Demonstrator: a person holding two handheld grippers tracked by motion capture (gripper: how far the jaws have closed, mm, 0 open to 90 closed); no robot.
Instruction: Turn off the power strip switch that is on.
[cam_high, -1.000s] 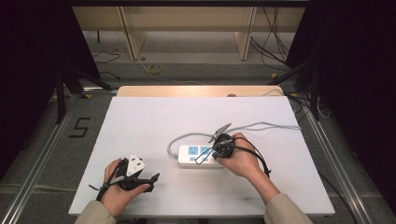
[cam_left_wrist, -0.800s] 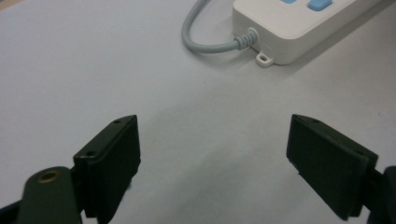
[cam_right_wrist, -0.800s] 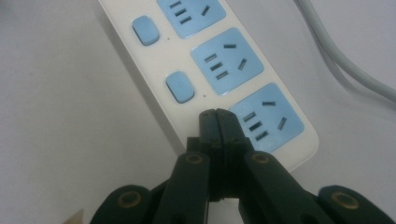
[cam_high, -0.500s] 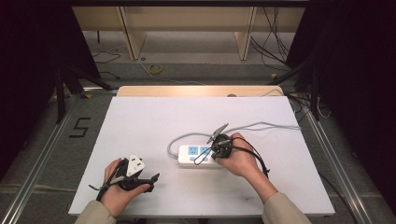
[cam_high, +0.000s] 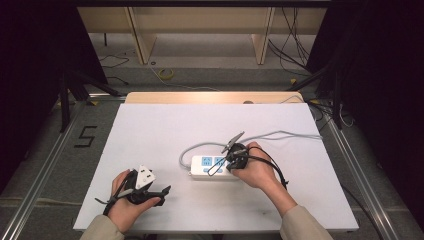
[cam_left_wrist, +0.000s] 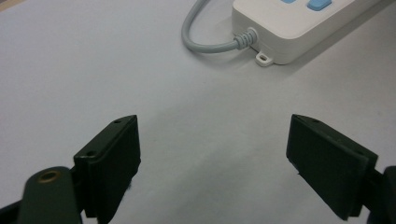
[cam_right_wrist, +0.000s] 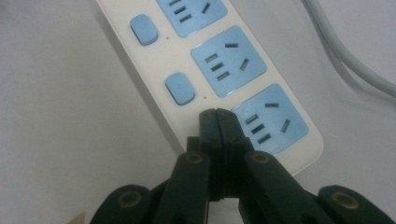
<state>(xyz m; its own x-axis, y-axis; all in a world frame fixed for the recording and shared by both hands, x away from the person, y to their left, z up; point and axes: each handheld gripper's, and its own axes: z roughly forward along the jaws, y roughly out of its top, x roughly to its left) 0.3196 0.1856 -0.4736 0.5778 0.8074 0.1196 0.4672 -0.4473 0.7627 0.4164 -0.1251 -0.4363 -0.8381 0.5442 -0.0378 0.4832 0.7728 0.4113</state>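
Observation:
A white power strip (cam_high: 207, 168) with blue sockets lies at the middle of the white table (cam_high: 150, 125). Its grey cable (cam_high: 290, 134) loops off its left end and runs to the right edge. My right gripper (cam_high: 214, 171) is shut, and its tips (cam_right_wrist: 217, 114) rest on the strip's top beside the nearest blue socket (cam_right_wrist: 271, 119), in line with two blue switch buttons (cam_right_wrist: 180, 87). My left gripper (cam_high: 161, 191) is held low at the front left, open and holding nothing (cam_left_wrist: 215, 154). Ahead of it lie the strip's cable end (cam_left_wrist: 280, 32) and the bent cable (cam_left_wrist: 201, 39).
A wooden shelf frame (cam_high: 200, 30) stands beyond the table's far edge, with loose cables on the floor behind it. A "5" mark (cam_high: 85, 136) is on the floor at the left. Metal rails (cam_high: 45, 165) run along both sides of the table.
My right gripper has dipped slightly onto the power strip. The left gripper has stayed where it was, open.

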